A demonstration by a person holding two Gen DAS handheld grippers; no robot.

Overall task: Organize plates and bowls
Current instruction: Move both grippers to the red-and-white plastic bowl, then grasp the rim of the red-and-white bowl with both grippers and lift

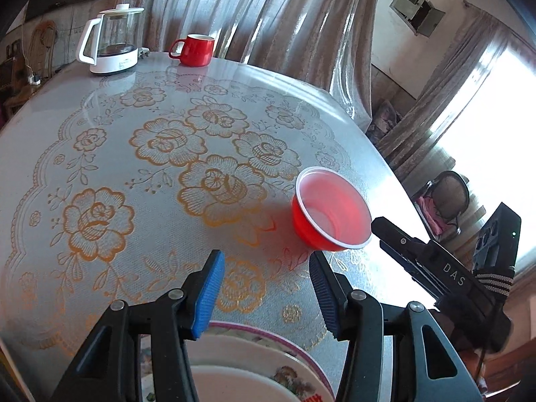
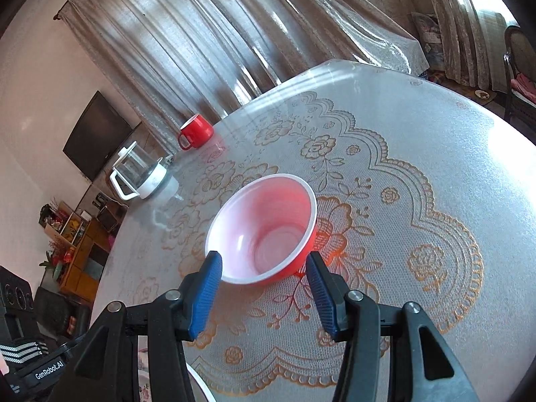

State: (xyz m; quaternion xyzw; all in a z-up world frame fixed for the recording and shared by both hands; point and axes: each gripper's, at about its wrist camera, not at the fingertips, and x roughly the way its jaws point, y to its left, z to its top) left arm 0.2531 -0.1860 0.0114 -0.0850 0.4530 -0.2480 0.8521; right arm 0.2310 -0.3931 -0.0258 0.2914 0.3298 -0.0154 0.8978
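A red plastic bowl point(image 1: 331, 211) with a white inside stands upright on the round table; it also shows in the right wrist view point(image 2: 264, 227). My right gripper point(image 2: 264, 268) is open, its blue pads on either side of the bowl's near rim, not closed on it. In the left wrist view its black fingers point(image 1: 395, 234) reach the bowl from the right. My left gripper point(image 1: 266, 268) is open and empty above a floral plate point(image 1: 298, 351) with a white plate point(image 1: 234, 385) stacked on it at the table's near edge. The bowl lies ahead and to the right of it.
A lace-patterned cloth point(image 1: 167, 154) covers the table. A red mug point(image 1: 196, 50) and a glass kettle point(image 1: 114, 43) stand at the far edge; both also show in the right wrist view, the mug point(image 2: 196, 130) and the kettle point(image 2: 140, 174). Curtains hang behind.
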